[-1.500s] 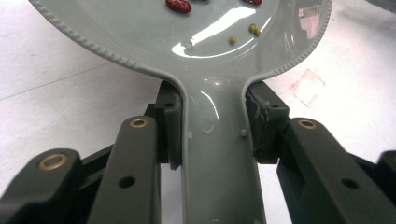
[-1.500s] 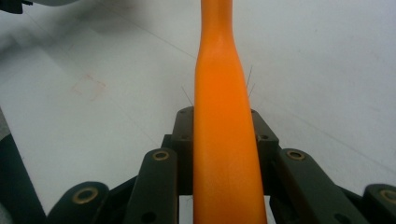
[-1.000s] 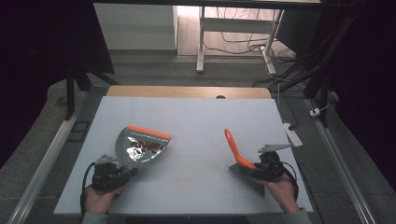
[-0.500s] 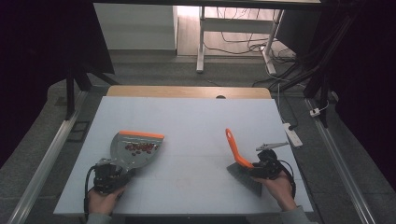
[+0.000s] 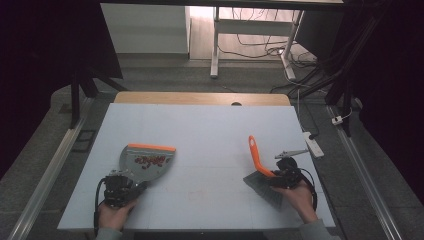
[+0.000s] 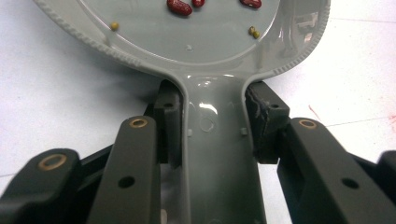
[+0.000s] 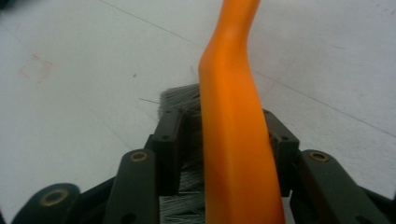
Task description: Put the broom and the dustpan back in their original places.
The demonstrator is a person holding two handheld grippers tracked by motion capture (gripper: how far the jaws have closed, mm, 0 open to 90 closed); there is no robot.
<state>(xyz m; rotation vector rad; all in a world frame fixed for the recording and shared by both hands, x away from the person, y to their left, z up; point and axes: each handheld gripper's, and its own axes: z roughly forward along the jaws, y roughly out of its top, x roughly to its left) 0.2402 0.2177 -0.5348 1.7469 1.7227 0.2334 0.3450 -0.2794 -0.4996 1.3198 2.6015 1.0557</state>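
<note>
left gripper (image 5: 120,187) clamped on grey plastic dustpan (image 5: 145,161) holding beans; right gripper (image 5: 282,176) jaws just opening around orange-handled brush (image 5: 258,162); next, likely withdrawing.

No lettering, label, brand mark, number or sign can be read anywhere in these views.
</note>
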